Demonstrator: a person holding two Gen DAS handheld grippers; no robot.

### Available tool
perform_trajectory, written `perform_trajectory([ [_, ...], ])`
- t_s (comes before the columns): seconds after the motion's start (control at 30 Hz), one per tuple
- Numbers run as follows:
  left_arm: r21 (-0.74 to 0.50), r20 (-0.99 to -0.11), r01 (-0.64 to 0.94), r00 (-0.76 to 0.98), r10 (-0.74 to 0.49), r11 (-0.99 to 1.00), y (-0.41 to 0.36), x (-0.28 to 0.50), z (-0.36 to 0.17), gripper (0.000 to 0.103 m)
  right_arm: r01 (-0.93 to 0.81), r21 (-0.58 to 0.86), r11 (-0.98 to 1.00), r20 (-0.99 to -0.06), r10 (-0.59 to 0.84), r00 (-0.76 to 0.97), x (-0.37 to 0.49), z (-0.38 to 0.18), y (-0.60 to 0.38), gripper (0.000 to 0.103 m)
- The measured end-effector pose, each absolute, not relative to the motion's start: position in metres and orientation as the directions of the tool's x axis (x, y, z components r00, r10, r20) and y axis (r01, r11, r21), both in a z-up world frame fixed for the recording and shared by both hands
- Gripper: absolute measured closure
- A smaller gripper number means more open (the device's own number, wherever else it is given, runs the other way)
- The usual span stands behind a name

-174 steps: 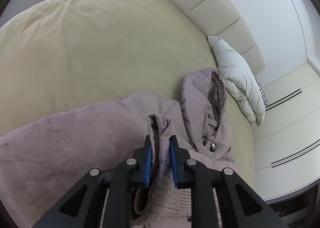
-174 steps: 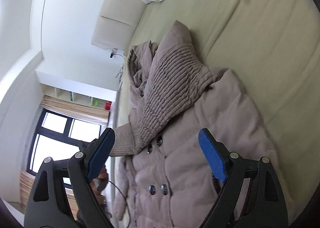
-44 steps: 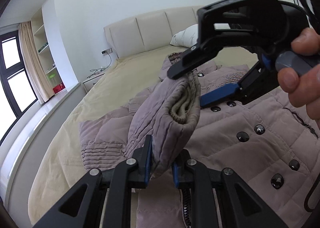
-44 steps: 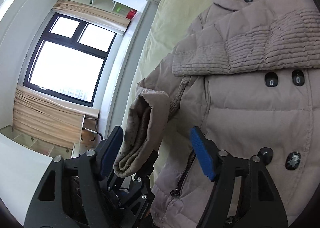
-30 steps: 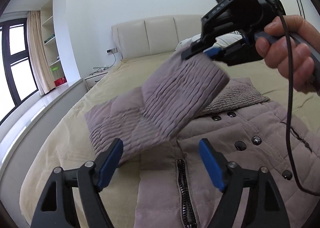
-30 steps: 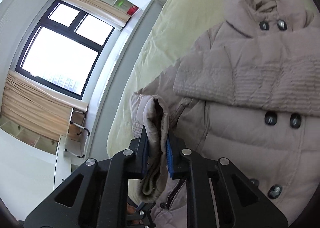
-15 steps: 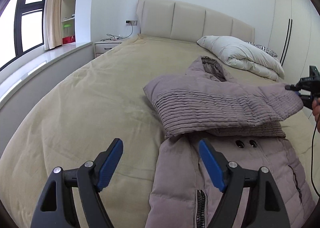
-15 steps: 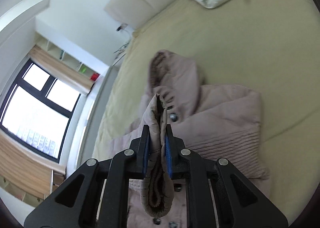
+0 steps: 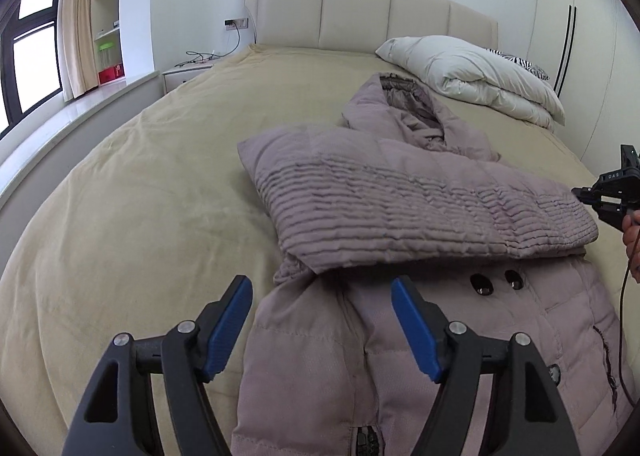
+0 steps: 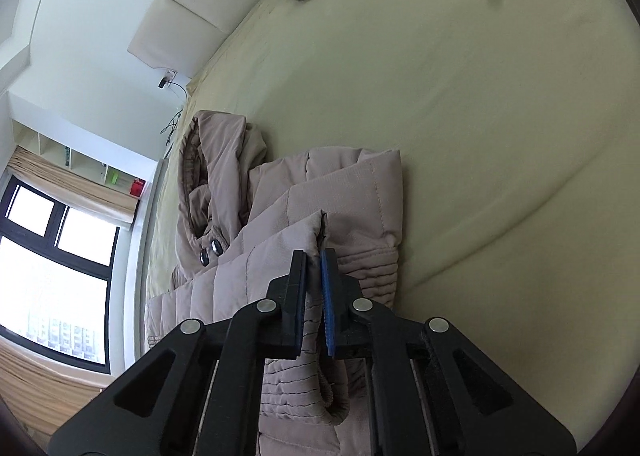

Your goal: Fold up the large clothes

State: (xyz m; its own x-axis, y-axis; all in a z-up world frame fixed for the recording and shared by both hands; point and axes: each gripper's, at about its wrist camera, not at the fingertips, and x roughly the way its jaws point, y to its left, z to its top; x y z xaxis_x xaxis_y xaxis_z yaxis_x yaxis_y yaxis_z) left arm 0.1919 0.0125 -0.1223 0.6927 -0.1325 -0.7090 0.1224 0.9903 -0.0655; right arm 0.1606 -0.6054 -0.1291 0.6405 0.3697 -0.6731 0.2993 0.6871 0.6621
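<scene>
A mauve padded coat (image 9: 400, 356) lies face up on the beige bed (image 9: 140, 196), hood (image 9: 396, 104) toward the headboard. One sleeve (image 9: 420, 208) is folded across the chest, above two buttons (image 9: 496, 282). My left gripper (image 9: 322, 320) is open and empty, hovering over the coat's front near the zip. My right gripper (image 10: 314, 288) is shut on the sleeve's cuff end (image 10: 316, 232), low over the coat's right side; it also shows in the left wrist view (image 9: 608, 192) at the sleeve's end.
A white folded duvet (image 9: 472, 72) and a zebra pillow (image 9: 516, 62) lie by the headboard (image 9: 360, 12). A nightstand (image 9: 188, 70), window ledge and shelves are on the left. Wardrobe doors (image 9: 580, 48) stand on the right.
My right gripper has carried the sleeve across the chest and lowered it flat. My left gripper, open since letting the sleeve go, has drawn closer over the coat's front.
</scene>
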Motion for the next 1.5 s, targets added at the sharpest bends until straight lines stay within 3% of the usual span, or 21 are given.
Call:
perform_trajectory([
  [0.17, -0.029, -0.720, 0.089, 0.689, -0.082, 0.996, 0.011, 0.205, -0.138, 0.028, 0.362, 0.659, 0.659, -0.693, 0.345, 0.633, 0.154, -0.145, -0.613, 0.102],
  [0.3, -0.101, -0.722, 0.019, 0.687, -0.086, 0.995, 0.032, 0.214, -0.140, 0.028, 0.206, 0.797, 0.568, -0.534, 0.503, 0.680, 0.139, -0.141, -0.594, 0.101],
  [0.43, -0.110, -0.725, 0.004, 0.683, -0.083, 0.994, 0.039, 0.217, -0.144, 0.028, 0.146, 0.784, 0.603, -0.509, 0.490, 0.708, 0.127, -0.125, -0.576, 0.099],
  [0.6, -0.117, -0.709, -0.008, 0.701, -0.078, 0.993, 0.046, 0.226, -0.141, 0.028, 0.199, 0.728, 0.656, -0.607, 0.481, 0.633, 0.136, -0.136, -0.558, 0.096],
  [0.73, -0.092, -0.714, -0.005, 0.697, -0.062, 0.996, 0.048, 0.239, -0.146, 0.029, 0.191, 0.739, 0.646, -0.598, 0.500, 0.626, 0.134, -0.143, -0.553, 0.096],
  [0.93, -0.085, -0.751, 0.018, 0.656, -0.076, 0.996, 0.047, 0.248, -0.164, 0.042, 0.168, 0.739, 0.653, -0.577, 0.483, 0.659, 0.133, -0.140, -0.554, 0.095],
  [1.07, -0.077, -0.748, 0.022, 0.660, -0.072, 0.997, 0.047, 0.250, -0.166, 0.045, 0.119, 0.680, 0.723, -0.545, 0.391, 0.742, 0.114, -0.120, -0.555, 0.094],
  [1.2, -0.086, -0.705, 0.012, 0.706, -0.069, 0.996, 0.049, 0.237, -0.155, 0.053, 0.035, 0.600, 0.799, -0.567, 0.394, 0.723, 0.109, -0.112, -0.534, 0.094],
  [1.3, -0.091, -0.679, -0.033, 0.734, -0.038, 0.995, 0.058, 0.230, -0.150, 0.052, 0.002, 0.618, 0.786, -0.552, 0.432, 0.713, 0.098, -0.111, -0.521, 0.094],
  [1.5, -0.114, -0.741, -0.066, 0.670, -0.040, 0.991, 0.065, 0.243, -0.163, 0.043, -0.029, 0.648, 0.761, -0.490, 0.445, 0.750, 0.079, -0.110, -0.504, 0.094],
])
